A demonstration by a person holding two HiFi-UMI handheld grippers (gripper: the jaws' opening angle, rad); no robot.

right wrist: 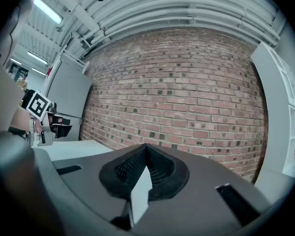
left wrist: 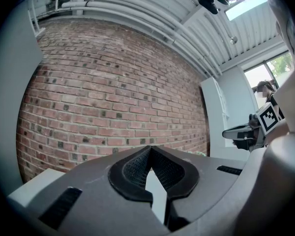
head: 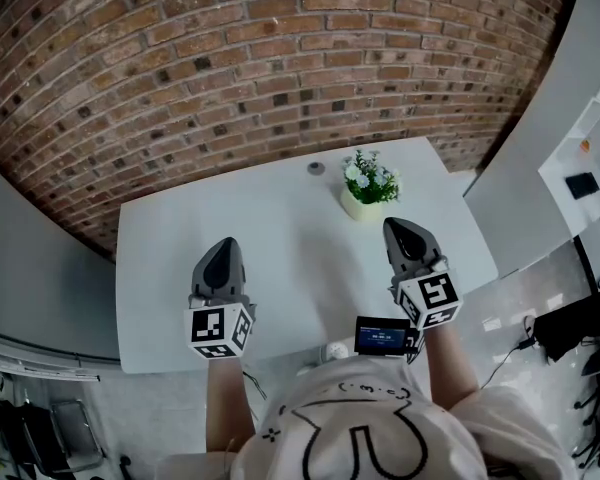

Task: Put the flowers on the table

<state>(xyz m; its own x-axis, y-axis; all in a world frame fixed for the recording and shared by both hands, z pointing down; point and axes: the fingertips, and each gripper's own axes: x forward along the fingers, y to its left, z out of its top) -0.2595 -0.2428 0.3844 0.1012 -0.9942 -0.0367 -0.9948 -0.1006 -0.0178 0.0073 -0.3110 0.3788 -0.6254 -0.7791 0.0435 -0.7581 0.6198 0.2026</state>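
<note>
A small pale pot of white flowers and green leaves [head: 366, 190] stands upright on the white table [head: 180, 268], toward its far right. My right gripper [head: 394, 224] hovers just on the near side of the pot, a little to its right, with its jaws closed and nothing between them. My left gripper [head: 223, 243] hangs over the table's left half, well away from the flowers, also shut and empty. In the left gripper view the jaw tips meet at my left gripper [left wrist: 150, 147]. In the right gripper view they meet at my right gripper [right wrist: 146, 145].
A small grey round object [head: 316, 168] lies near the table's far edge, left of the pot. A brick wall [head: 280, 58] runs behind the table. White shelving [head: 580, 168] stands to the right. A small device with a blue screen [head: 382, 335] sits at the near edge.
</note>
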